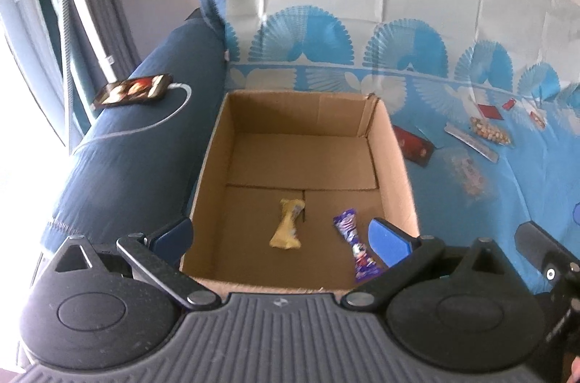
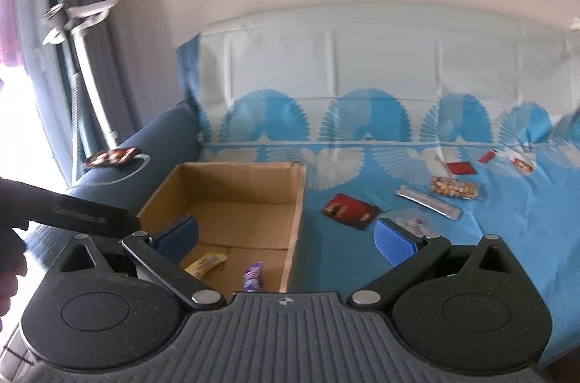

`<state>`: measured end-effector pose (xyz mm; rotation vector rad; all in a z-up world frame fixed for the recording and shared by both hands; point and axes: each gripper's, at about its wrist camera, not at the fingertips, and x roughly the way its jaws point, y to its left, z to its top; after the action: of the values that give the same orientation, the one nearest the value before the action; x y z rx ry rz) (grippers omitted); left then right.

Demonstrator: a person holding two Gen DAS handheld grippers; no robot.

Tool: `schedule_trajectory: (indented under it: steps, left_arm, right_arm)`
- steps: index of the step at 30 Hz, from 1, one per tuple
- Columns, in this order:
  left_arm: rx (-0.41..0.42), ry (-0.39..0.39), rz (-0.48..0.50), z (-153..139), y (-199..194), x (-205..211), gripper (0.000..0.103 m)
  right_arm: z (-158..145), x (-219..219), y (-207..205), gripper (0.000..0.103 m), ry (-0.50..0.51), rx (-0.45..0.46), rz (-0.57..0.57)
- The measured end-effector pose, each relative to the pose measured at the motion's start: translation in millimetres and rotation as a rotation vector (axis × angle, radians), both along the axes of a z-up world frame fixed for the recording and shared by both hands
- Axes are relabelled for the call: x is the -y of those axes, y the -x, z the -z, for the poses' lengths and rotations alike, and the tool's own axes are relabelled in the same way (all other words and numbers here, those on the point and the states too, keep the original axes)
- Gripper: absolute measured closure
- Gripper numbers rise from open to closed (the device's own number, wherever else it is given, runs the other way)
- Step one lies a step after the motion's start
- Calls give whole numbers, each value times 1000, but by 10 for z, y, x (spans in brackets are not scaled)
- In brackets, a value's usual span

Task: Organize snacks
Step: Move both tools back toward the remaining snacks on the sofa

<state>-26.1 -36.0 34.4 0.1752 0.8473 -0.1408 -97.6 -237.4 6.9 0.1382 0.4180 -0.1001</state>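
The left gripper (image 1: 281, 234) hangs over the near edge of the cardboard box (image 1: 395, 143) with its jaws spread wide and nothing between them, a stance that reads as readiness after or before a drop, since the blue rubbery pads (image 1: 388, 241) flank the open box mouth. From this left wrist view the box is plain brown corrugated board, its bottom flaps meeting in a visible seam, and two snacks already lie on that floor: a yellow twisted-end wrapper (image 1: 286, 225), crinkled and bone-shaped, and a glossy purple candy wrapper (image 1: 353, 243) close to the right pad. The box sits on a blue plastic sheet (image 1: 471, 238) printed with fan shapes, its fold creases showing, beside a dark blue padded armrest (image 1: 137, 136) where a phone (image 1: 132, 91) lies on a white cable. In the right wrist view the right gripper (image 2: 286, 238) is likewise wide open and empty, pointed between the box and the loose snacks, probably because those are what remains to be collected. On the sheet lie a flat red packet (image 2: 349, 210), a silver foil bar (image 2: 427, 203), a clear bag of nuts (image 2: 455, 189) and smaller red packets (image 2: 460, 168) farther back, well apart from the box.
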Motion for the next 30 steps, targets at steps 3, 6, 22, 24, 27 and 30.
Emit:
schedule_trajectory:
  steps: [3,6,22,24,27,30]
  left_arm:
    - [-22,0,25,-13,-158,220,0]
    - [-54,14,38,-2,-319,441,0]
    - [-167,-43,118,346,-1570,2115,0]
    - [-168,-55,112,395,-1687,2201,0]
    - [-177,-77,102,483,-1864,2302,0]
    - [-203,-81,86,591,-2041,2405,0]
  right_arm:
    - [78,279,-79,0,-23,-7,61]
    - [212,575,-198,0,-37,-31,128]
    - [1686,1970,-1657,0,26,-341,173]
    - [1880,1991,-1946,0,64,-372,134]
    - [2081,2006,-2314,0,133,-402,81]
    - [2271,2106,-2637,0,185,-466,49]
